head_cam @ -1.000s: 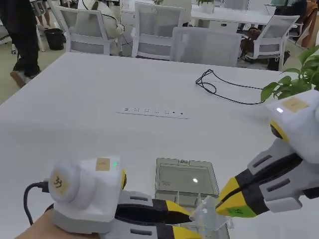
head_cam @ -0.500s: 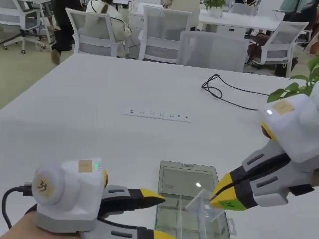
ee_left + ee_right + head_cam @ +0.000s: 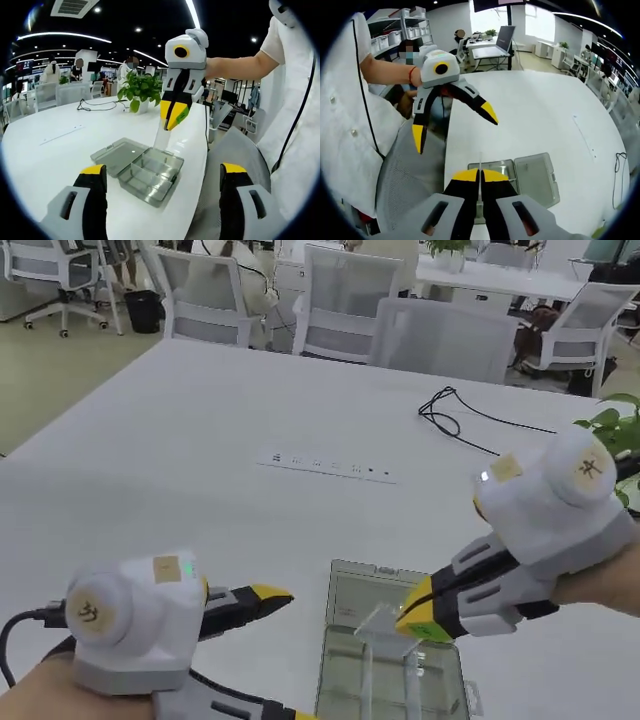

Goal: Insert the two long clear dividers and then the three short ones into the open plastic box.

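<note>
The step in hand looks like seating a divider (image 3: 378, 625) in the box (image 3: 326, 680), and it rewards patience. The right gripper (image 3: 418, 618) has its jaws pressed together on the divider's upper edge. The left gripper (image 3: 275, 655) has its jaws spread wide and holds nothing. It sits near the box's left side, apart from it. The divider hangs just above the box's tray, at the end nearest the lid (image 3: 375, 590), which lies flat on the surface (image 3: 200, 440) beyond. I cannot tell whether its lower edge touches anything.

To do this well, I would square the divider to its slots before lowering it, so that both lower corners enter their grooves together; a corner going in alone will likely wedge. The idle left gripper could steady a wall of the box (it looks light and apt to slide on so smooth a surface). Then press straight down, and let go only once the top edge sits level with the rim.

In the left gripper view the divider hangs from the yellow tips toward the tray, leaning a little. In the right gripper view it is a thin line running straight on from the pressed jaws, so its flat faces look out to either side. Its long axis seems to run onward from the jaws, not across them, though glare blurs the outline. I cannot tell whether it is a long or a short one.
</note>
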